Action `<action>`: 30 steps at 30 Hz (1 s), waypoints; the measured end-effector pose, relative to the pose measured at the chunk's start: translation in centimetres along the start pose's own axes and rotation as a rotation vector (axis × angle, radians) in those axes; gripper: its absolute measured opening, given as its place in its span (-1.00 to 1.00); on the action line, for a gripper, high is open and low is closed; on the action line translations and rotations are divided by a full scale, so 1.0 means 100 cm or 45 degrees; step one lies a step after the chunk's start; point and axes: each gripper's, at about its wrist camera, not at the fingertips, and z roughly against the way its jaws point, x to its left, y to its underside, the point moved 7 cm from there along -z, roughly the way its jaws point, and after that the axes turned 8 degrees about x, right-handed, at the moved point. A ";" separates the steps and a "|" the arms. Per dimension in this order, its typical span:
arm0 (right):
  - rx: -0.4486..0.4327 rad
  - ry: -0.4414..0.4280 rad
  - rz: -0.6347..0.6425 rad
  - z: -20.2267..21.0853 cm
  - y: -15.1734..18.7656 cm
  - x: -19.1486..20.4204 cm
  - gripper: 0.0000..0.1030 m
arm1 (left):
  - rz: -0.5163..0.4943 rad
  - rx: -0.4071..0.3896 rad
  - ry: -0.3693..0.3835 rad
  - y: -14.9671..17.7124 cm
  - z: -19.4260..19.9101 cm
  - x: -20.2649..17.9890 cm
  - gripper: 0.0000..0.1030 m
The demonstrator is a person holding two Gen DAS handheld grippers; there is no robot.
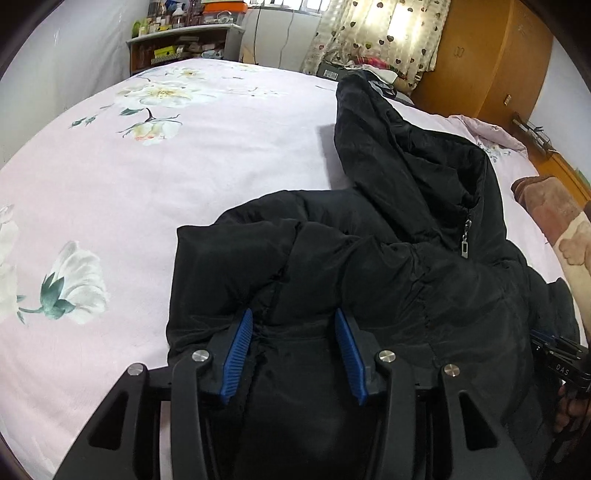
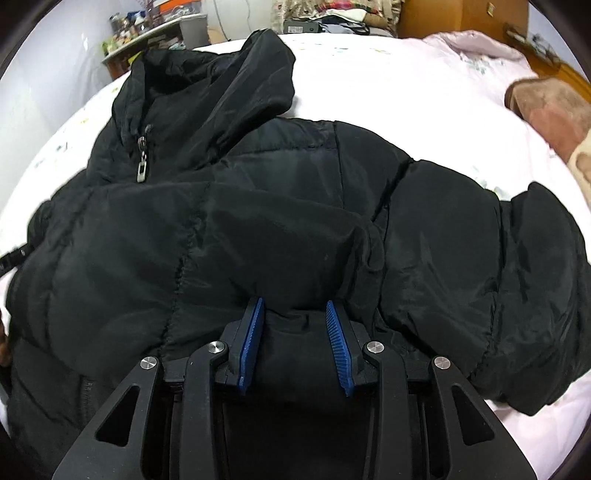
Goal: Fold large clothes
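Note:
A black puffer jacket lies on the pink floral bedsheet, hood pointing to the far side, zipper pull showing at the collar. My left gripper has its blue-padded jaws apart with a fold of the jacket's near edge between them. In the right wrist view the jacket fills the frame, zipper pull at upper left. My right gripper also has its jaws apart around a bulge of jacket fabric. The right gripper's body shows at the right edge of the left view.
A cluttered shelf stands beyond the bed's far left. A wooden wardrobe and curtains are at the back right. A brown-pink blanket lies at the bed's right side, also in the right view.

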 end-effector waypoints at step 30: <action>-0.085 -0.114 -0.146 0.108 0.079 -0.022 -0.28 | -0.147 0.024 0.008 0.065 0.109 -0.070 -0.01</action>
